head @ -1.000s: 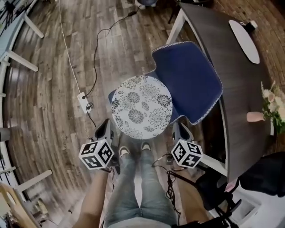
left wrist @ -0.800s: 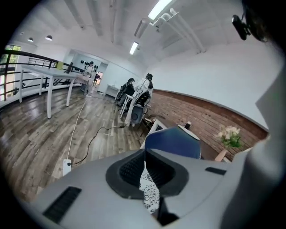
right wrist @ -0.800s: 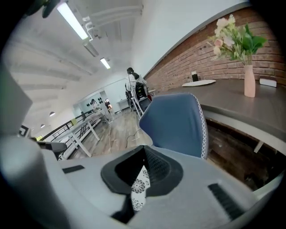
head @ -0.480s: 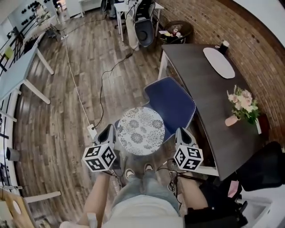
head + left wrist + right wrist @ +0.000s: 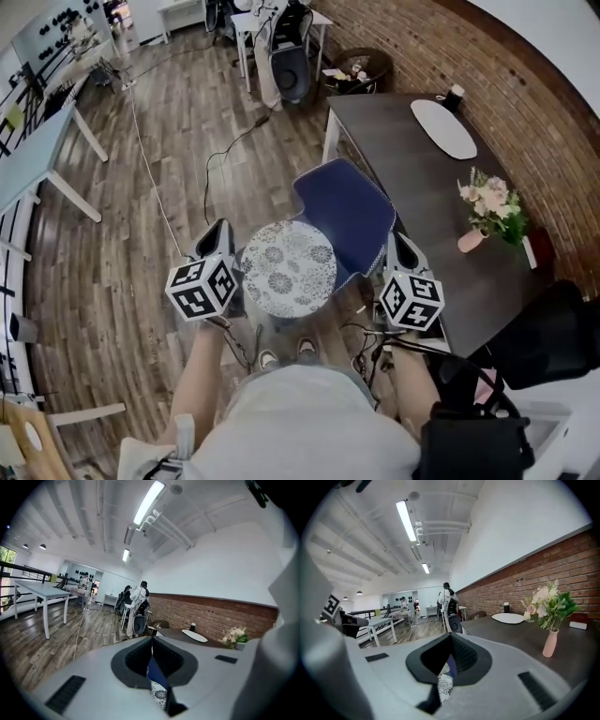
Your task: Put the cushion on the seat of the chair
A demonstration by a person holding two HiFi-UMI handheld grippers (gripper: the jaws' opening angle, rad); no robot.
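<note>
A round white cushion [image 5: 286,267] with a dark floral print lies flat on the seat of the blue chair [image 5: 349,208], seen in the head view. My left gripper [image 5: 217,242] is held up at the cushion's left and my right gripper [image 5: 399,249] at its right, both apart from it. Each one is shut with nothing held. In the left gripper view the shut left gripper [image 5: 151,649] leaves only a slit, through which a sliver of the cushion [image 5: 159,696] and blue chair shows. The right gripper [image 5: 450,654] looks the same, with the cushion [image 5: 444,684] far below.
A dark table [image 5: 427,192] stands right of the chair, bearing a pink vase of flowers [image 5: 483,211] and a white oval mat [image 5: 444,127]. Cables [image 5: 220,159] run over the wooden floor. A white table [image 5: 37,155] is at far left, a black office chair [image 5: 291,66] behind.
Both grippers have risen from low beside the seat to well above it. The head view has pulled up and back, showing more of the room. The cushion stays on the seat.
</note>
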